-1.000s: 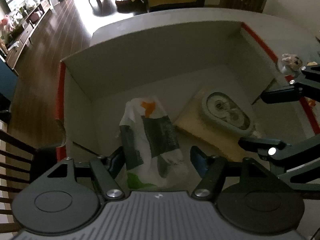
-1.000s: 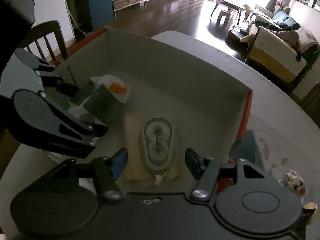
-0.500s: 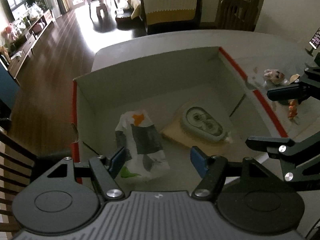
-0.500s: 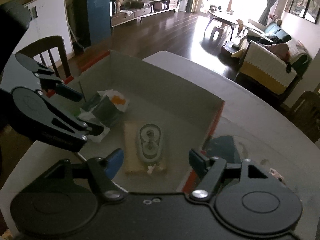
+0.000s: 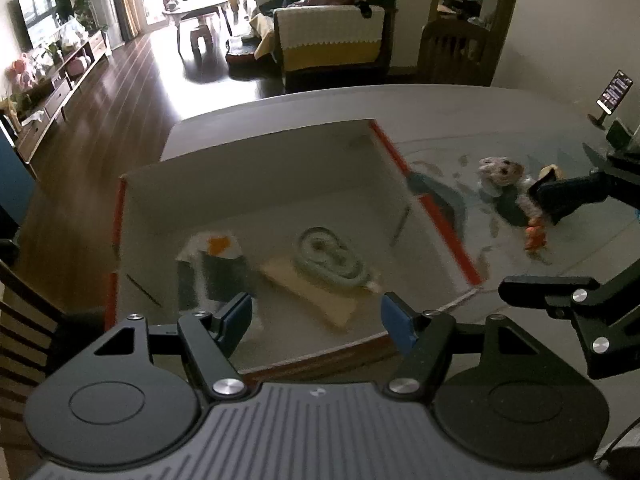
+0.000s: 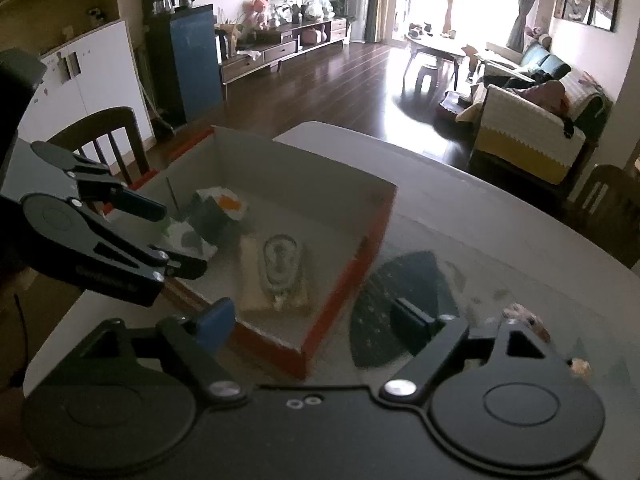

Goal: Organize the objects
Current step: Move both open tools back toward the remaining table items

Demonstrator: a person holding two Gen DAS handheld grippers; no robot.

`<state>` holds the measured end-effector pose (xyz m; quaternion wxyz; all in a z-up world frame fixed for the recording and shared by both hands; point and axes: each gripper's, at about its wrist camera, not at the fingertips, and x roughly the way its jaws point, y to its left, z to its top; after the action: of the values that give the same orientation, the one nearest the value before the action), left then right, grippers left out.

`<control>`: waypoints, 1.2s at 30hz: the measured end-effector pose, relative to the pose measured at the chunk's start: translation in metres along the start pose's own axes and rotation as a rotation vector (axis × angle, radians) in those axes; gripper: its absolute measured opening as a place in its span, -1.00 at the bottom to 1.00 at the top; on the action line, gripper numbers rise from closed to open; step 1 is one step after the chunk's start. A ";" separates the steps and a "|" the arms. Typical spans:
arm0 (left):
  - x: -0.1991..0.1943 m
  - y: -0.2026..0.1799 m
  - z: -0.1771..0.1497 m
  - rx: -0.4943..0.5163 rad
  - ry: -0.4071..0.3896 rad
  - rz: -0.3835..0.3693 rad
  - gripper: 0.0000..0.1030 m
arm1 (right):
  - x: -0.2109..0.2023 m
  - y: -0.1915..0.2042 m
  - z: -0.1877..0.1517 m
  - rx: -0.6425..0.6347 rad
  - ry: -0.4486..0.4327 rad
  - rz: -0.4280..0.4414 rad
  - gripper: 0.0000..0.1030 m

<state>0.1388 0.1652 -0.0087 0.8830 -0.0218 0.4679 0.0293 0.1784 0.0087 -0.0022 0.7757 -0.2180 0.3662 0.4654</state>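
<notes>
- Left wrist view: your left gripper [image 5: 316, 314] hangs above the near wall of the box [image 5: 256, 184], tilted down toward the box floor. Its jaws stand wide apart and grip nothing.
- Left wrist view: the packet [image 5: 214, 268] lies flat on the box floor on the left. Just beside it the tape dispenser [image 5: 330, 258] rests on top of the yellow pad [image 5: 316, 294]. Judgement: these three are stowed, which is why they lie inside the walls and not on the table.
- Left wrist view: the small toy [image 5: 500, 172] and an orange piece [image 5: 534, 236] lie outside the box on the table [image 5: 520, 120], to the right. Your right gripper [image 5: 560, 240] hangs over that spot with its fingers spread. Judgement: the toy looks like the next item to collect. The picture is blurred there, so finer detail cannot be told.
- Right wrist view: your right gripper [image 6: 316, 320] is pitched down over the box's red-edged corner [image 6: 320, 328] and a dark mat [image 6: 396, 304] on the table. Its jaws are wide apart and grasp nothing.
- Right wrist view: the toy [image 6: 524, 318] shows only at the right edge, near the right-hand finger, not between the fingers. Judgement: you must swing right before closing.
- Right wrist view: your left gripper [image 6: 160, 236] hovers at the box's left side near the packet [image 6: 212, 216], jaws parted, touching nothing.
</notes>
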 end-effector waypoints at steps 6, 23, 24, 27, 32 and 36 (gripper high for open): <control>-0.008 -0.034 -0.005 -0.025 -0.018 -0.010 0.37 | -0.018 -0.028 -0.032 0.009 0.012 0.025 0.69; 0.004 -0.148 -0.006 -0.033 -0.066 -0.072 0.50 | -0.057 -0.142 -0.117 0.127 0.049 -0.048 0.70; 0.007 -0.155 -0.005 -0.033 -0.066 -0.082 0.50 | -0.058 -0.147 -0.119 0.131 0.050 -0.051 0.70; 0.017 -0.174 -0.003 -0.028 -0.059 -0.108 0.50 | -0.061 -0.164 -0.126 0.140 0.052 -0.062 0.70; 0.039 -0.201 0.002 -0.019 -0.039 -0.129 0.56 | -0.061 -0.191 -0.130 0.162 0.051 -0.078 0.70; 0.057 -0.218 0.006 -0.005 -0.026 -0.140 0.57 | -0.056 -0.211 -0.131 0.185 0.057 -0.092 0.70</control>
<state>0.1916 -0.0498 -0.0505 0.8888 -0.0565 0.4538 -0.0313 0.3002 -0.2110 -0.0433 0.8022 -0.1752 0.4192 0.3873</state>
